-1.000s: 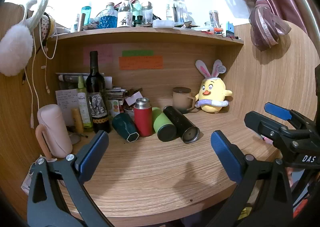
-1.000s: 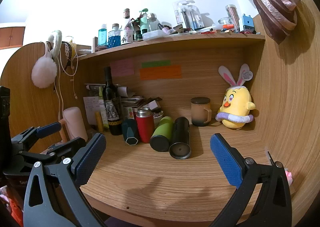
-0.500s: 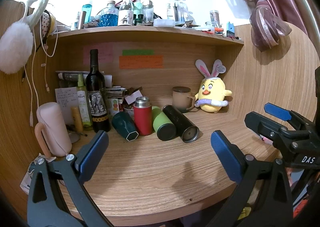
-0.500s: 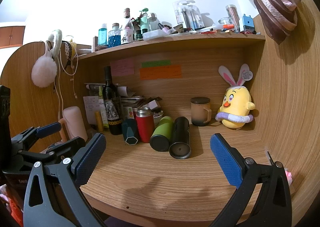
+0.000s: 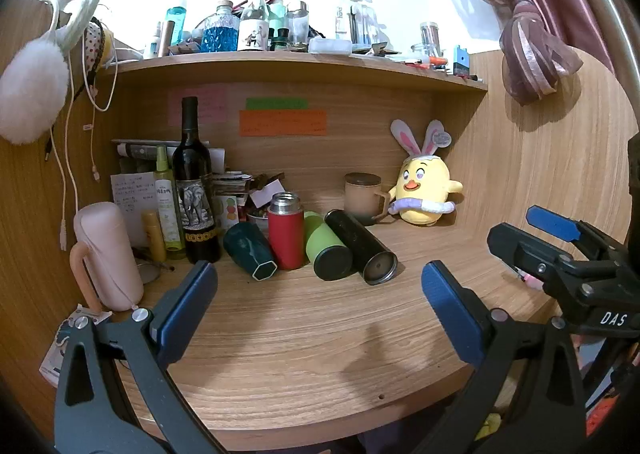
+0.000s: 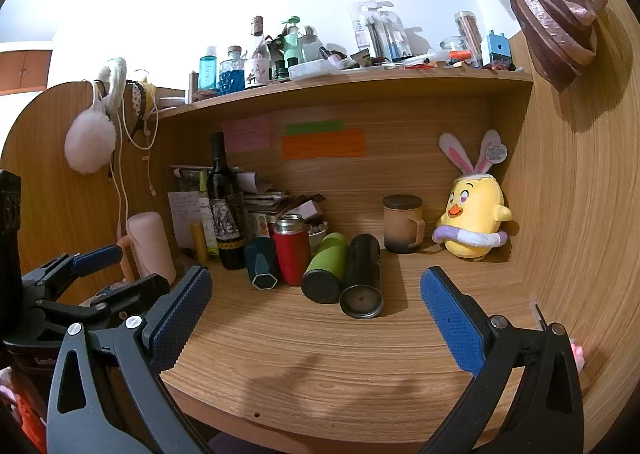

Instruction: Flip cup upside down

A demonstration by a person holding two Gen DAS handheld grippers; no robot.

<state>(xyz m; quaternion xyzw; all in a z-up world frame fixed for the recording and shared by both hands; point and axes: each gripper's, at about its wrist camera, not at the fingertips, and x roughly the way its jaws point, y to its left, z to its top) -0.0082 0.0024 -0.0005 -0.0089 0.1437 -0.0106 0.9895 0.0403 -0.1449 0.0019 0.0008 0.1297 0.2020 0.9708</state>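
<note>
Several cups sit at the back of the wooden desk [image 5: 304, 334]. A red flask [image 5: 285, 234] [image 6: 291, 250] stands upright. A dark teal cup [image 5: 250, 250] [image 6: 261, 266], a green cup [image 5: 326, 246] [image 6: 325, 268] and a black flask [image 5: 360, 246] [image 6: 362, 274] lie on their sides, ends toward me. A brown lidded mug [image 5: 362, 198] [image 6: 402, 224] stands further back. My left gripper [image 5: 318, 294] is open and empty, well short of the cups. My right gripper [image 6: 316, 298] is open and empty too, and it also shows in the left wrist view [image 5: 532, 238].
A wine bottle [image 5: 195, 182], small bottles and papers crowd the back left. A pink upright container [image 5: 108, 254] stands at the left. A yellow plush chick [image 5: 426, 190] sits at the back right. A cluttered shelf [image 5: 300, 62] runs overhead. Wooden walls close both sides.
The left wrist view has shifted very slightly. Both grippers stay open and nothing on the desk has moved.
</note>
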